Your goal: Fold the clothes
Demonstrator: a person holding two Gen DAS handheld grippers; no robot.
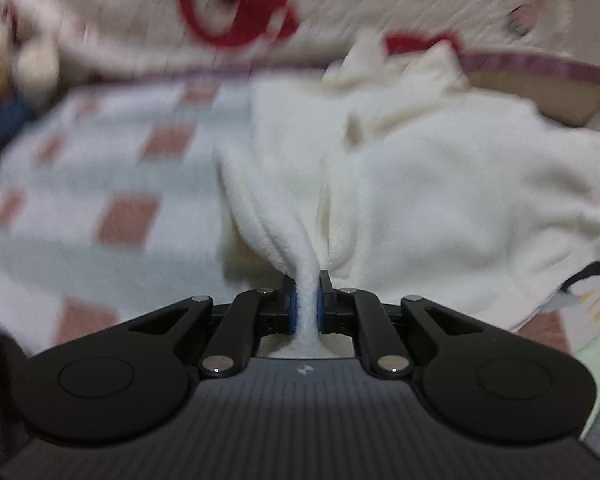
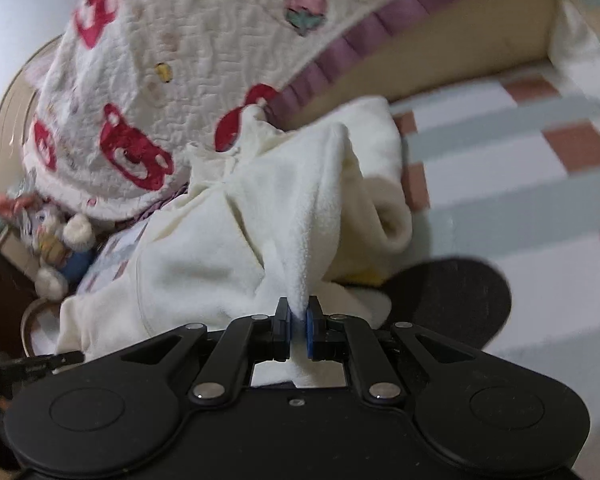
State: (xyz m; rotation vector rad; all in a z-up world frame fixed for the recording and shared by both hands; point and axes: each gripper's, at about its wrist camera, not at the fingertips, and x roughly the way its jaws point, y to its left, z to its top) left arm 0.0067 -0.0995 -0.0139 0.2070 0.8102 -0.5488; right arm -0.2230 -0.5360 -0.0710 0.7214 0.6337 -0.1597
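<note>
Both claws pinch the cream fleece garment (image 1: 440, 184): the left claw (image 1: 307, 304) grips a bunched fold between its blue pads, and the right claw (image 2: 299, 330) clamps another edge. Ahead of each claw the garment spreads over a checked blanket (image 1: 100, 176).

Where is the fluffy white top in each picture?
Left wrist view: the white top fills the middle and right, lying on the checked sheet, a bunch of it pinched in the left gripper.
Right wrist view: the top fills the middle and lower left, a fold pinched in the right gripper.
Shared landmark: the quilt with red prints behind the top.
</note>
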